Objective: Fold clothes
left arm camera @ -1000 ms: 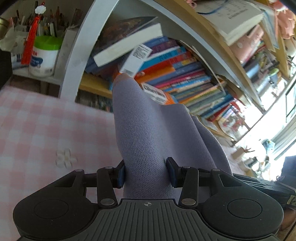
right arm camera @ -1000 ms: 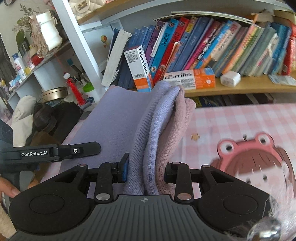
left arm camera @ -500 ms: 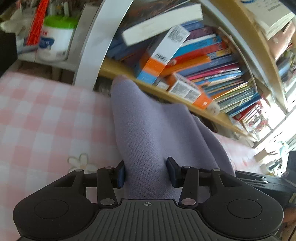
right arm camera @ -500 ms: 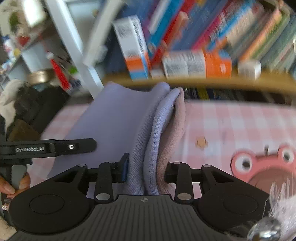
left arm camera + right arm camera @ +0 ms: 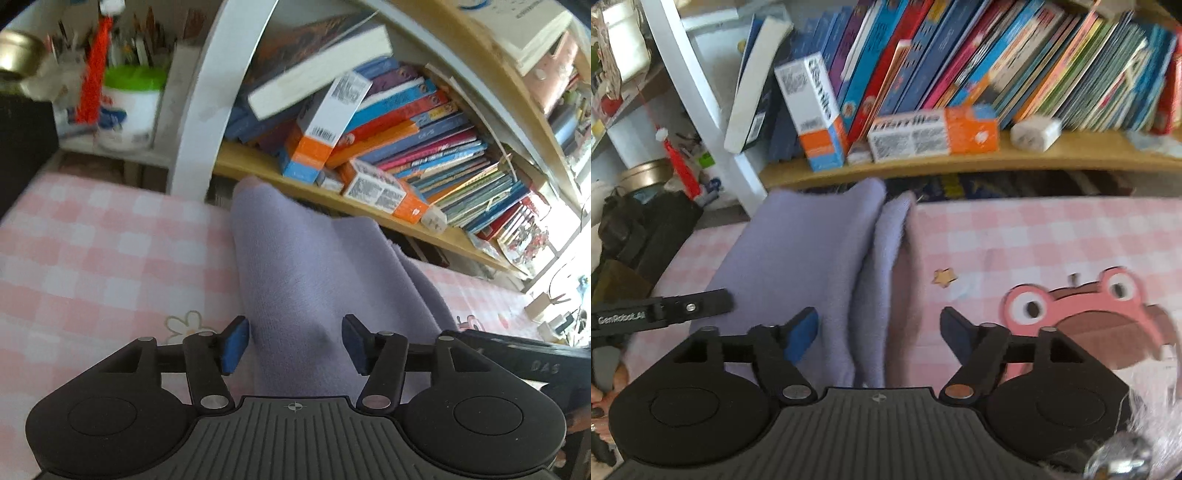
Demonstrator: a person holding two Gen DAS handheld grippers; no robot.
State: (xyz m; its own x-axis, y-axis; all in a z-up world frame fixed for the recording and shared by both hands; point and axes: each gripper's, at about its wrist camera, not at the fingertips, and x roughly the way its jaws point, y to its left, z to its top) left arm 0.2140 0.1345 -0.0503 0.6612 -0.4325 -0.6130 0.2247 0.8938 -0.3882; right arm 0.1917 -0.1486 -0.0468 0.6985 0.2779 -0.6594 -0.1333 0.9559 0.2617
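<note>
A folded lavender knit garment [image 5: 306, 266] lies on the pink checked tablecloth [image 5: 92, 258], its far end near the bookshelf. My left gripper [image 5: 294, 343] straddles its near end; the jaws are opening and the blue pads [image 5: 234, 341] no longer press the cloth. In the right wrist view the same garment [image 5: 812, 258] shows stacked layers along its right edge. My right gripper [image 5: 879, 332] is opening wide over that edge, with the cloth loose between the pads. The left gripper's black finger [image 5: 661, 310] rests at the garment's left side.
A wooden shelf [image 5: 960, 162] full of books and orange-and-white boxes [image 5: 934, 133] runs close behind the table. A white post [image 5: 207, 110] stands left of it, with a green-lidded tub [image 5: 129, 107] and red tassel [image 5: 92, 85] beyond. A pink frog print [image 5: 1089, 317] marks the cloth at right.
Both grippers have opened and let go of the garment, the right one widely. The garment has sunk flat onto the tablecloth, and both views have dipped lower toward the table.
</note>
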